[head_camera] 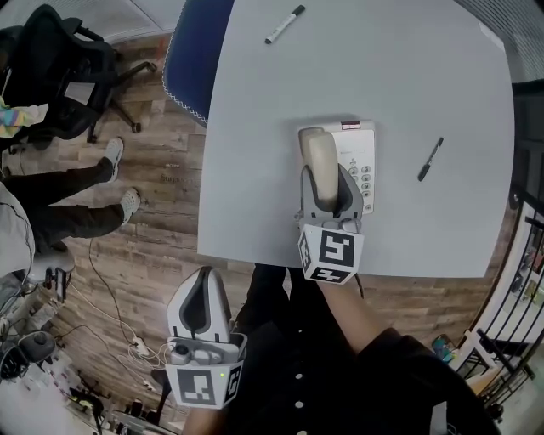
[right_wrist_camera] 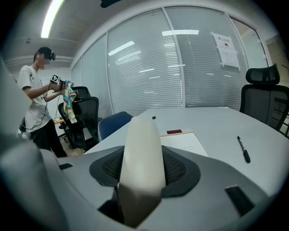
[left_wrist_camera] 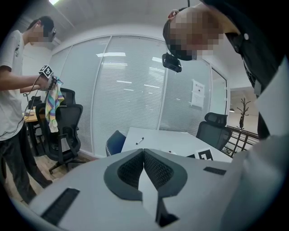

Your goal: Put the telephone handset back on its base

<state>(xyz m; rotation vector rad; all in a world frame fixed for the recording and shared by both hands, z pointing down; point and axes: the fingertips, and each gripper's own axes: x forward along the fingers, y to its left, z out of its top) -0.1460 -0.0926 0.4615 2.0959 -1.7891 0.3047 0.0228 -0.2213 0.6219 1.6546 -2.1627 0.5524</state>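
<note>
A cream telephone handset (head_camera: 322, 161) is held lengthwise between the jaws of my right gripper (head_camera: 327, 189), which is shut on it. It hangs over the left side of the white telephone base (head_camera: 360, 161) on the grey table (head_camera: 255, 153). In the right gripper view the handset (right_wrist_camera: 141, 162) fills the gap between the dark pads, and the base (right_wrist_camera: 186, 142) lies just beyond. My left gripper (head_camera: 201, 307) is off the table, near my body over the wooden floor. Its jaws meet with nothing between them, as the left gripper view shows (left_wrist_camera: 143, 168).
A white marker (head_camera: 285, 25) lies at the table's far edge and a black pen (head_camera: 430, 159) lies right of the base. A blue chair (head_camera: 191, 51) stands at the table's far left. A person (head_camera: 51, 212) and a black office chair (head_camera: 59, 68) are on the left.
</note>
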